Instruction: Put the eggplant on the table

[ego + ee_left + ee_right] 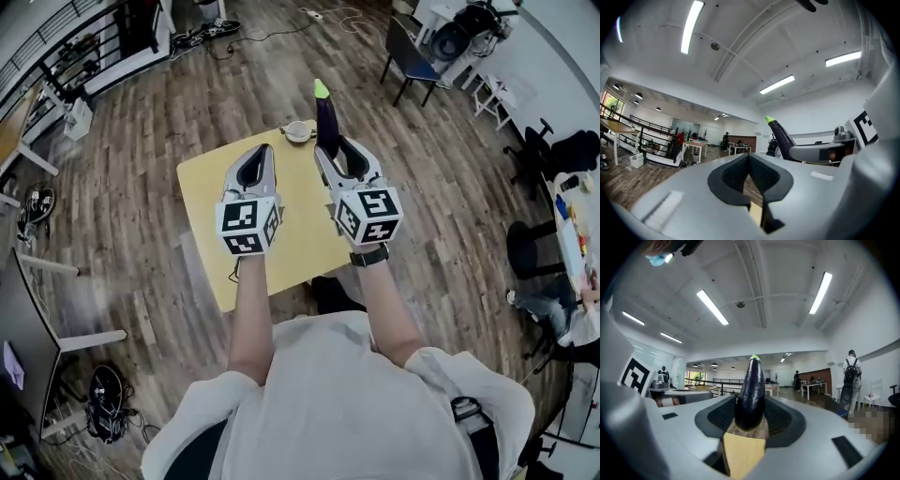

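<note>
Clamped on the eggplant (pixel 325 114), the right gripper (pixel 333 145) points out level in front of the person, its two jaws spread wide and pressing the dark purple body from both sides. The eggplant stands upright between them, green tip up and rounded lower end down. In the right gripper view that lower end hangs free, with wood floor (pixel 141 234) and a strip of the yellow table (pixel 300 239) showing beneath it. From the head view it sits over the far edge of the table, just beside a small round dish (pixel 297 131) that rests on the table's far side. The left gripper (pixel 265 150) is held alongside, near the right one and over the same table top. Its jaw tips meet and nothing is between them; through the loop of its dark pads only floor and a sliver of yellow table can be seen. The left gripper view also catches the eggplant off to its right, leaning slightly in the other gripper's jaw. Each gripper carries its marker cube (pixel 248 225) at the near end, and a dark band (pixel 368 255) wraps the right wrist. A dark chair (pixel 408 56) stands well apart from the table on the floor, and a person with a backpack (pixel 851 376) stands at the right of the right gripper view.
</note>
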The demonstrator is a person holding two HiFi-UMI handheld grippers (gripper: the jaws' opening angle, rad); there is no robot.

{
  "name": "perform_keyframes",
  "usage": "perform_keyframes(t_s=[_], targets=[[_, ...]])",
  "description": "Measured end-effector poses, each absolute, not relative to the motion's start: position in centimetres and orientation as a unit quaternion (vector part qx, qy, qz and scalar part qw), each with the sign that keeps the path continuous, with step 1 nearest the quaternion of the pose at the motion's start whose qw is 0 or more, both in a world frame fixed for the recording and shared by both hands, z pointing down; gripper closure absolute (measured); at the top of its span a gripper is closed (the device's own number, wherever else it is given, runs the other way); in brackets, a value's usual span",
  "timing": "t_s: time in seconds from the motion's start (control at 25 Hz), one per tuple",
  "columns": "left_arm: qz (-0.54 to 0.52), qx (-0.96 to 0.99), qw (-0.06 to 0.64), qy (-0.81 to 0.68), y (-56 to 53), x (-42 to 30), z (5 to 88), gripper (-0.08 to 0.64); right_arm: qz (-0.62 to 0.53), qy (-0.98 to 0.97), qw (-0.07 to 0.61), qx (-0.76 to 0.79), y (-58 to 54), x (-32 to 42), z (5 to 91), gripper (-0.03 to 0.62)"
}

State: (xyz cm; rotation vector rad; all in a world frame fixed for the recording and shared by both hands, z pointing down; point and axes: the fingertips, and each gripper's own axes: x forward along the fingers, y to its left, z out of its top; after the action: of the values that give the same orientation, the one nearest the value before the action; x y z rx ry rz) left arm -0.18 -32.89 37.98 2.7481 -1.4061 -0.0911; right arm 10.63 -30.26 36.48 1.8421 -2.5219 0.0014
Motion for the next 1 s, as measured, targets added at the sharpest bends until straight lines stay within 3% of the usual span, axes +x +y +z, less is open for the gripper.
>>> perform_keyframes(t_s=[0.6,1.0], targets=[[0.007,0.804,0.088,-0.588,-43.9,-5.8,43.3,0.551,0.058,-0.889,0.016,0.455,-44.2,5.3,42.0,0.399],[0.034,0.764,0.161,-0.624,-46.3,-7.8,51.2,0.551,0.136,-0.9,0.103,0.402,-47.2,2.8,53.2,0.399]])
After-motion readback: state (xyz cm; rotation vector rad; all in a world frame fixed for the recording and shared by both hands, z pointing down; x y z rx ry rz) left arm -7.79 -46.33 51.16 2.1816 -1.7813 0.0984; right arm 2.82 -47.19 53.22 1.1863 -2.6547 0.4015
